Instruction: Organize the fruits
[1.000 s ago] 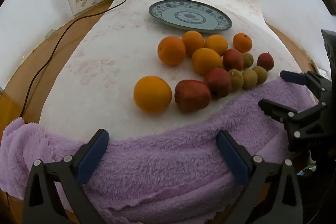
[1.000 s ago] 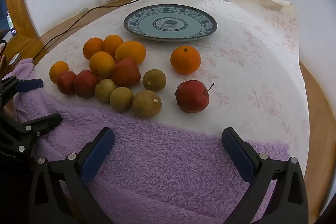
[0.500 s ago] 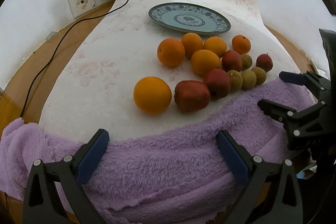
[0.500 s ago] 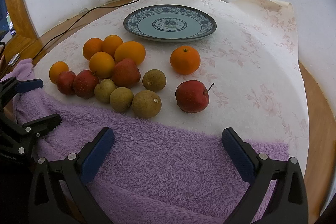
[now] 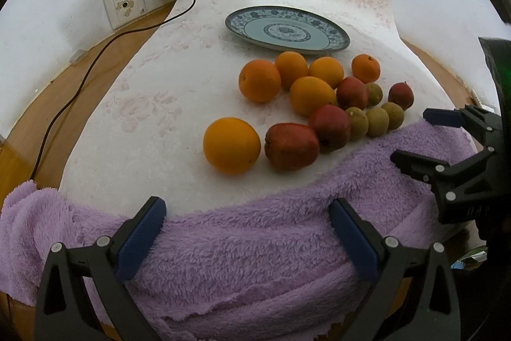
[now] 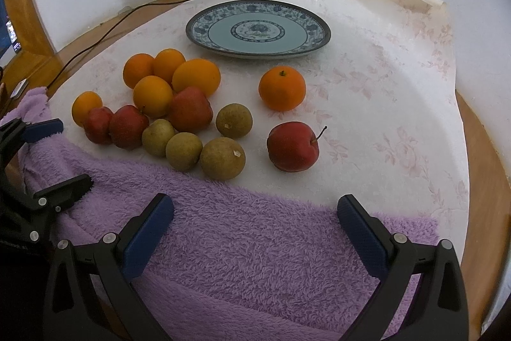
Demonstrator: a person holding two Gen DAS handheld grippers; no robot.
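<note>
1. Since both tools hover over the purple towel (image 6: 255,245) with nothing between their fingers, the step in hand looks like the first reach: the right hand-held gripper (image 6: 255,232) is spread wide, and so is the left hand-held gripper (image 5: 247,232).
2. The fruits lie loose on the bench (image 6: 383,91), none on the blue patterned plate (image 6: 258,32) behind them (it seems the likely place for them).
3. For the right side, the stemmed red apple (image 6: 292,146) is the sensible first pick; it stands apart from the others, so the fingers can straddle it without nudging a neighbour.
4. The left would do well to start with the lone orange (image 5: 231,144), just beside a red apple (image 5: 291,146), closing gently so that it does not roll.
5. The right wrist view separates the brownish round fruits (image 6: 222,158) from the apples and shows the mandarin (image 6: 282,88) standing alone.
6. The left wrist view shows the charger cable (image 5: 95,59) running along the bench's left side.
</note>
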